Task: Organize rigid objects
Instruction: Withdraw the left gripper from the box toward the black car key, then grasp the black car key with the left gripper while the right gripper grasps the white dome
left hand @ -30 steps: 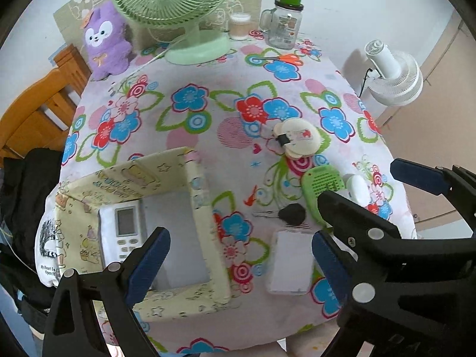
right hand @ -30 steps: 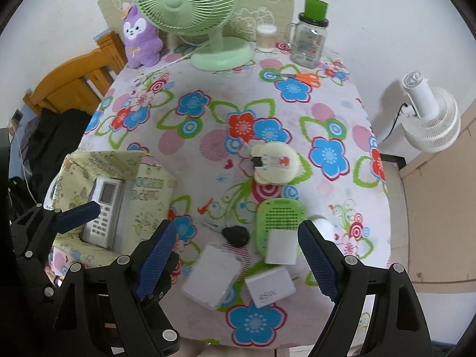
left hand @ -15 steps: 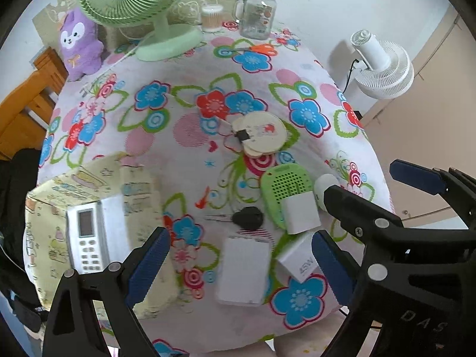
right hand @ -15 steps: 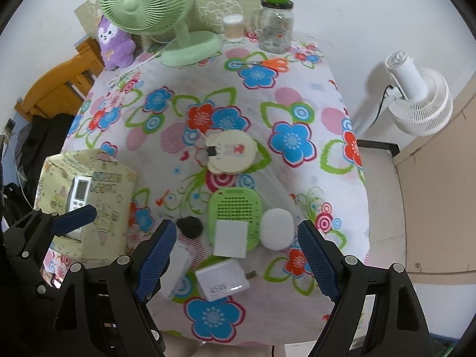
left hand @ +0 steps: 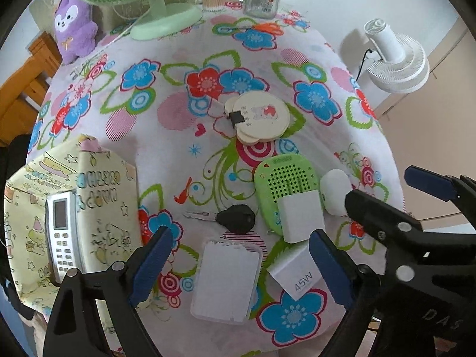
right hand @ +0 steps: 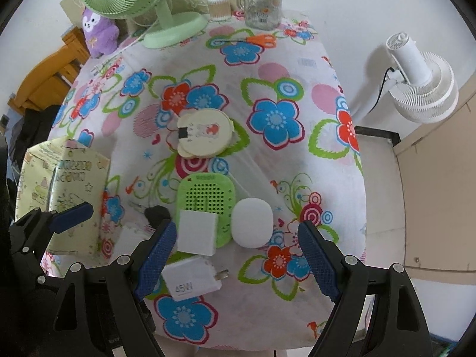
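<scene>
My left gripper point(left hand: 238, 264) is open and empty above a clear plastic card case point(left hand: 226, 282) near the table's front edge. My right gripper point(right hand: 235, 255) is open and empty above a white 45W charger point(right hand: 190, 276), a white square block point(right hand: 196, 232) and a white oval case point(right hand: 253, 223). A green perforated pad point(right hand: 205, 199), a black key point(left hand: 235, 218) and a cream round mirror point(left hand: 255, 119) lie nearby. A yellow fabric box point(left hand: 35, 208) at the left holds a white remote point(left hand: 61, 232).
A green fan point(right hand: 166, 20), a purple plush point(right hand: 98, 32), a cotton-swab jar point(right hand: 218, 7), a glass mug point(right hand: 263, 6) and orange scissors point(right hand: 261, 40) stand at the back. A white fan point(right hand: 422, 86) stands off the table's right edge. A wooden chair point(right hand: 44, 86) is at the left.
Both grippers have moved to the right along the front edge and lower toward the small objects. The box has slid toward the left of both views. Nothing was taken hold of.
</scene>
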